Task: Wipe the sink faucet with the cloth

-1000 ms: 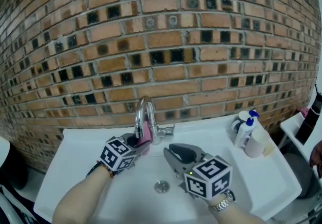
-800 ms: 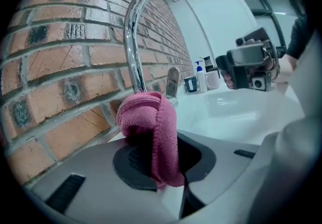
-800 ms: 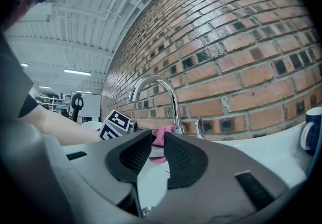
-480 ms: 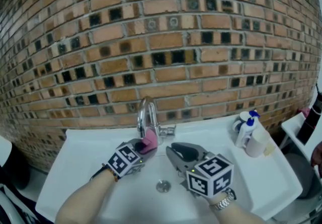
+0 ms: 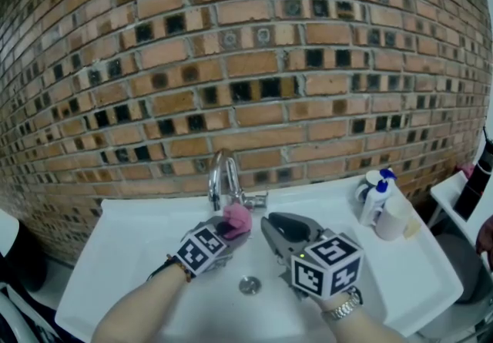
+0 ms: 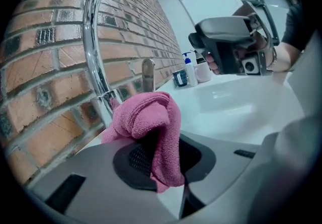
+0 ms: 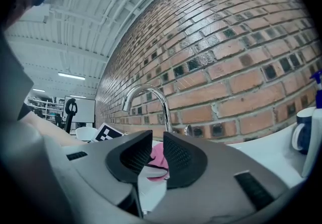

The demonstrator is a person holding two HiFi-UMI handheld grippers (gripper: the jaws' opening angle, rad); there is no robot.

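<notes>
The left gripper [image 5: 228,230] pinches the pink cloth [image 5: 237,218] tight to rub the faucet [image 5: 221,176] at 12 o'clock; maybe it touches the bottom. At 3 o'clock the right gripper [image 5: 274,223] waits empty, jaws slightly apart, just closing.

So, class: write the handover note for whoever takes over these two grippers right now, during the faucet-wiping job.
Left gripper: shut on the pink cloth, which sits low against the front of the faucet.
Right gripper: empty. Its jaws have just closed a little and stand a narrow gap apart. It hovers over the sink, just right of the faucet.
Done: cloth gripped and brought to the faucet. How much has been wiped does not show.
Left: rub the cloth over the whole faucet, handle included.
</notes>
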